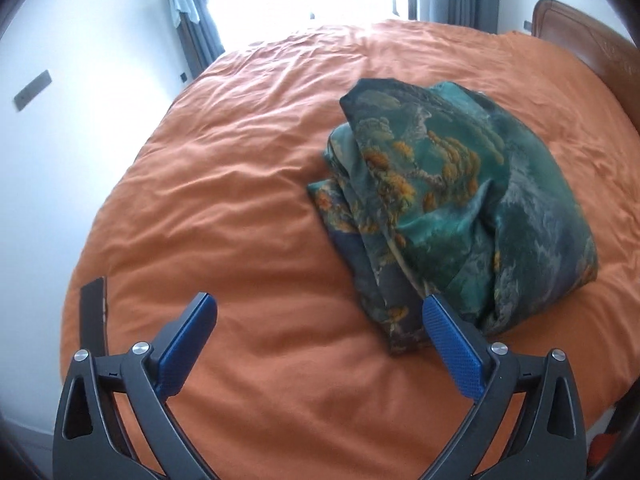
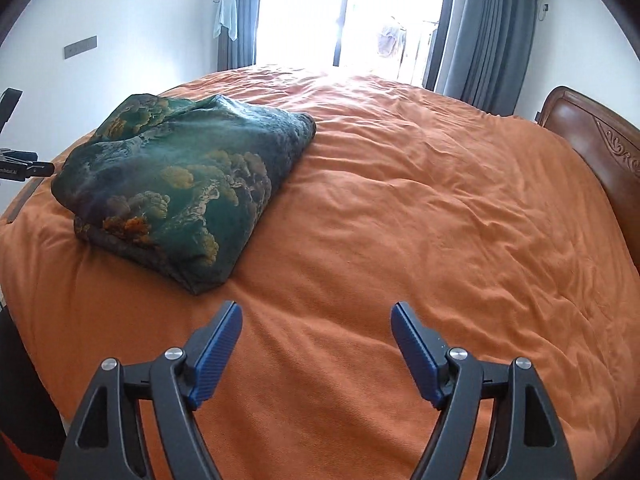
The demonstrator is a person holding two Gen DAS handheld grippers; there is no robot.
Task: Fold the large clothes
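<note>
Left gripper (image 1: 320, 308) jaws spread wide, nothing between them, hanging over orange bedcover (image 1: 248, 184). Folded green patterned garment (image 1: 452, 208) lies ahead and right of it, near edge just beyond right finger. Right gripper (image 2: 316, 316) also parted, empty; same garment (image 2: 180, 184) ahead, off to its left. Wooden headboard (image 2: 592, 152) far right.

Both wrist cameras look obliquely down from near the bed's (image 1: 248, 208) front edge toward the window (image 2: 352, 8); both share the folded garment (image 1: 452, 200).
</note>
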